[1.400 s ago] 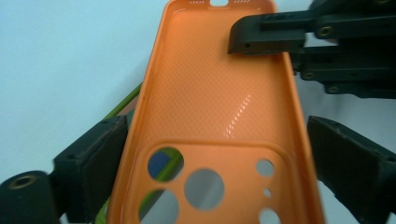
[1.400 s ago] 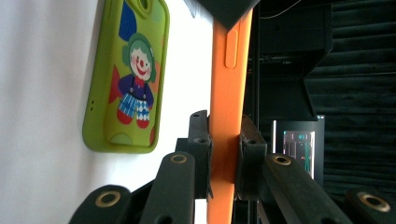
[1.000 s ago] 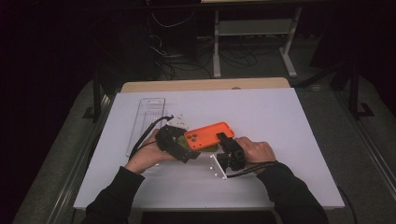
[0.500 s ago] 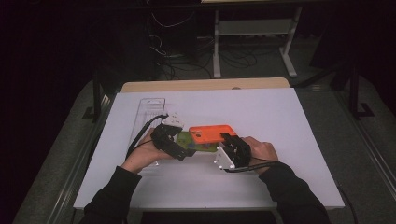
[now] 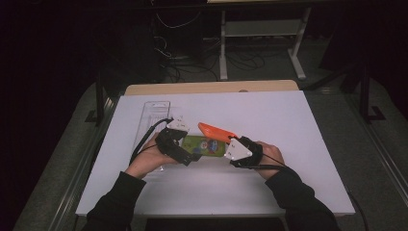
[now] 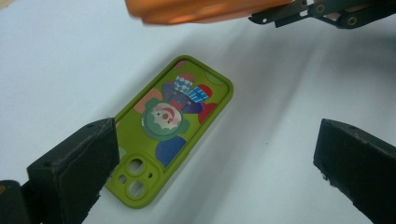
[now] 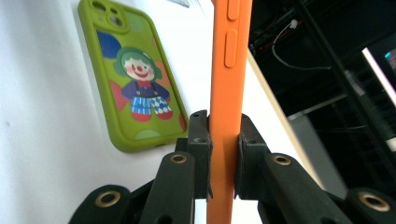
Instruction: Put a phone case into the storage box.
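Observation:
A green phone case (image 5: 207, 145) printed with a clown lies flat on the white tabletop (image 5: 298, 144). The left gripper view has the green case (image 6: 168, 126) below my left gripper (image 6: 215, 140), whose jaws stand wide open on either side of it without touching. My left gripper (image 5: 191, 153) rests at the case's left end. An orange phone case (image 5: 216, 131) is tilted up over the green one, its right end clamped edge-on in my right gripper (image 5: 235, 147). In the right gripper view, both pads of my right gripper (image 7: 223, 140) press on the orange case (image 7: 229, 70).
A clear plastic tray (image 5: 156, 113) lies at the back left of the white top, just behind the left hand. A wooden table edge (image 5: 211, 87) runs along the back. Cables trail from both grippers toward the person.
The right gripper has lifted the orange case up and to the right, tilting it and uncovering the green case beneath. The left gripper has stayed in place.

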The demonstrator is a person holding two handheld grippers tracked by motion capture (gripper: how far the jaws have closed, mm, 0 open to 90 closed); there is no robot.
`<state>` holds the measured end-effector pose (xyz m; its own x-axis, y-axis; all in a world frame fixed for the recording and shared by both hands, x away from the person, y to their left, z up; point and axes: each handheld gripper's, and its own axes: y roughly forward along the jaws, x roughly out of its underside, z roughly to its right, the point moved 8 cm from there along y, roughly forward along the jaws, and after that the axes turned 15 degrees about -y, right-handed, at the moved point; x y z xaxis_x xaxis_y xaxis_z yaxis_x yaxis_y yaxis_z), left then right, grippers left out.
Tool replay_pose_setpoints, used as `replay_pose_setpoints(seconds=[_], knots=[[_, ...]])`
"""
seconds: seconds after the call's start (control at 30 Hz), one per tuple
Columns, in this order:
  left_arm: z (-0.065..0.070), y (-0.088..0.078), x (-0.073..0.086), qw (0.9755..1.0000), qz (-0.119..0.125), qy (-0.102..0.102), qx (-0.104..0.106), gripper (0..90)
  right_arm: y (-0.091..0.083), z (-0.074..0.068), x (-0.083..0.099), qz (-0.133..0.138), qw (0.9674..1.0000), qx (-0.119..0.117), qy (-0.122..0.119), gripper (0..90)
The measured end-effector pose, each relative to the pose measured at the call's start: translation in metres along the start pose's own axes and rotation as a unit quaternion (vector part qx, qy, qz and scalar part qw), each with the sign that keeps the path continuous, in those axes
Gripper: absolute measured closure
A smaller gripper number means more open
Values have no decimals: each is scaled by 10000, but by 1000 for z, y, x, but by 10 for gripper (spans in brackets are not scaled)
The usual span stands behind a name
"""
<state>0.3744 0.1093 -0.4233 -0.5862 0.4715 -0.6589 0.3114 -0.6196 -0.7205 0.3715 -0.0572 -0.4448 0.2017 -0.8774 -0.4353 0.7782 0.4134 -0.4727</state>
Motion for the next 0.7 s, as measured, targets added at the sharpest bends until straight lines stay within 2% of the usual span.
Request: replay_pose_setpoints(seconds=[0.03,0.1,0.17,0.2,0.27,0.3,0.4,0.5,0.53,0.6,0.63,0.7], knots=[[-2,-1,0,10000,-39,46,-27,0,0,1,0,22,10000,-46,79,780],[-1,-1,0,10000,12,-62,-28,0,0,2,1,51,9991,-182,377,780],[-2,-2,0,10000,11,-51,-63,0,1,3,2,67,9975,-311,636,780],[-3,-2,-1,10000,22,-49,-69,0,0,3,2,108,9952,-425,872,780],[-2,-2,-1,9999,53,-111,-85,0,0,4,2,161,9922,-551,1105,780],[-3,-2,-2,9999,54,-71,-93,0,1,4,2,189,9904,-616,1224,781],[-2,-2,-3,9997,122,-197,-68,0,0,6,3,248,9836,-784,1604,781],[-4,-2,-2,9997,103,-210,-90,0,0,9,5,355,9748,-979,1974,781],[-3,-2,-3,9996,129,-239,-73,0,-1,9,5,378,9684,-1070,2219,781],[-5,-2,-3,9997,139,-198,-102,0,0,11,7,454,9612,-1161,2461,781],[-5,-2,-3,9996,139,-213,-110,0,0,12,8,497,9558,-1237,2622,781],[-5,-1,-3,9995,137,-257,-101,0,1,14,12,555,9481,-1323,2836,782]])
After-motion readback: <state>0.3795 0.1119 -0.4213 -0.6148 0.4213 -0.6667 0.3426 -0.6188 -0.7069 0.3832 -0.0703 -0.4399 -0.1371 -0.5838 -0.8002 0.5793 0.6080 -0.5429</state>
